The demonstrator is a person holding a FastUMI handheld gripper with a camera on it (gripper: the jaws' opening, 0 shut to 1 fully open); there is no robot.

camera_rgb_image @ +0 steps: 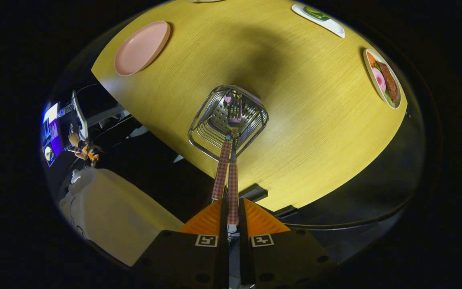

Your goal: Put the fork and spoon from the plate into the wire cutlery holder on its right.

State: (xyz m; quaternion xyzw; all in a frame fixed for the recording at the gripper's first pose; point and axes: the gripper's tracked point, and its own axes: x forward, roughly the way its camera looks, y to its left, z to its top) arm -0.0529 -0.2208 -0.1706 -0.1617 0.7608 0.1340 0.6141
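Gripper (pixel 233 218) fingers pinch two checked handles, fork (pixel 234 120) and spoon (pixel 221 170) together, heads already down inside the wire cutlery holder (pixel 205 136) on the yellow tabletop (pixel 315 132), where a tilted release might tip the light holder.

A yellow wood-grain table (pixel 303 120) is filling the middle ground. A white rectangular dish (pixel 319 20) holding something green is sitting at its far edge, and an oval plate of food (pixel 383 78) is lying well apart from it.
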